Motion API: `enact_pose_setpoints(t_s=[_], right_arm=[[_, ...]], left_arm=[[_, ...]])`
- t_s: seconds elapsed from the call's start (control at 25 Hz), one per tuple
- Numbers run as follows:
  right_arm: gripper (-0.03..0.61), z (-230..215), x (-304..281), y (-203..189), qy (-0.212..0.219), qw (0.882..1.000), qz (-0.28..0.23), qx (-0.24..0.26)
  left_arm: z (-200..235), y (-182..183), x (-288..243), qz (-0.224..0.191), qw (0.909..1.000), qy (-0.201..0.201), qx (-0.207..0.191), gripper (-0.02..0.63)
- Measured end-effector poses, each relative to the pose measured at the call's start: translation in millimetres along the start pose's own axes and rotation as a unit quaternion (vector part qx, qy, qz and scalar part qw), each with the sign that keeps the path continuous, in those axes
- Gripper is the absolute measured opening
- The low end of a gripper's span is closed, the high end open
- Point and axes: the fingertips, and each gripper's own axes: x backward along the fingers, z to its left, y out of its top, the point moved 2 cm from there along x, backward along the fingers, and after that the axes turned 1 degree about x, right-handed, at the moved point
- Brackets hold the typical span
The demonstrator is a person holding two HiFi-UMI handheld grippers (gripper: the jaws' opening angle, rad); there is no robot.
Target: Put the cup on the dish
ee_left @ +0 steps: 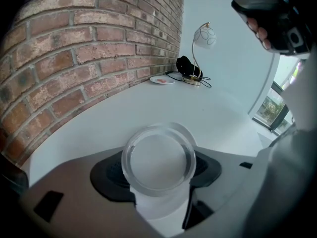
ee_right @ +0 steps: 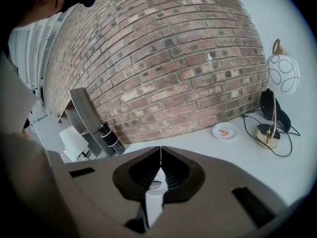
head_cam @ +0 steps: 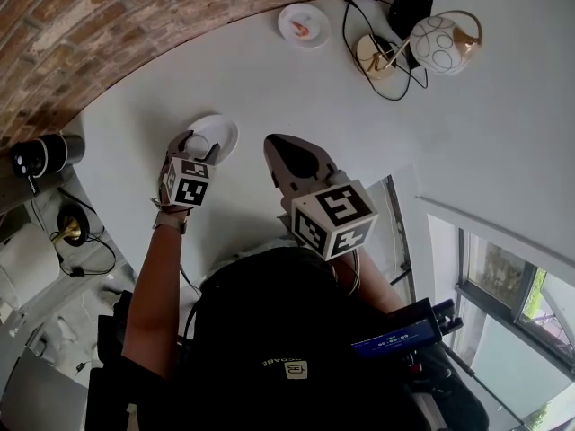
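Observation:
A clear cup (ee_left: 158, 158) sits between the jaws of my left gripper (ee_left: 158, 165), which is shut on it. In the head view the cup (head_cam: 196, 145) and left gripper (head_cam: 199, 145) are over the near-left part of a white dish (head_cam: 223, 131) on the white table (head_cam: 269, 88). Whether the cup touches the dish I cannot tell. The dish is hidden in the left gripper view. My right gripper (head_cam: 276, 144) hangs just right of the dish; its jaws meet at the tips (ee_right: 160, 148) and hold nothing.
A small plate (head_cam: 304, 23) with something pink lies at the far side. Beside it stand a lamp (head_cam: 440, 41), a black object (head_cam: 409, 9) and looped cables (head_cam: 382, 70). A black cylinder (head_cam: 40, 154) stands left by the brick wall (head_cam: 108, 34). A window (head_cam: 508, 294) is at right.

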Motion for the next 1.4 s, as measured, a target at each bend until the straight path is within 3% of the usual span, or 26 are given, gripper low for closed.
enact_pose_setpoints(t_s=[0.84,1.2,1.4], right_arm=[[0.005,14,14,8,0.020,0.999,-0.026,0.007],[0.005,21,23,10,0.031,0.999,-0.039,0.013],[0.005,27,29,11,0.039,0.998,-0.048,0.014]], left_arm=[[0,2,40,0.002,0.9996,0.028,-0.009,0.264],[0,14,66,-0.020,0.9988,0.044,-0.001,0.264],[-3,25,93,-0.052,0.9972,0.047,0.026,0.264]])
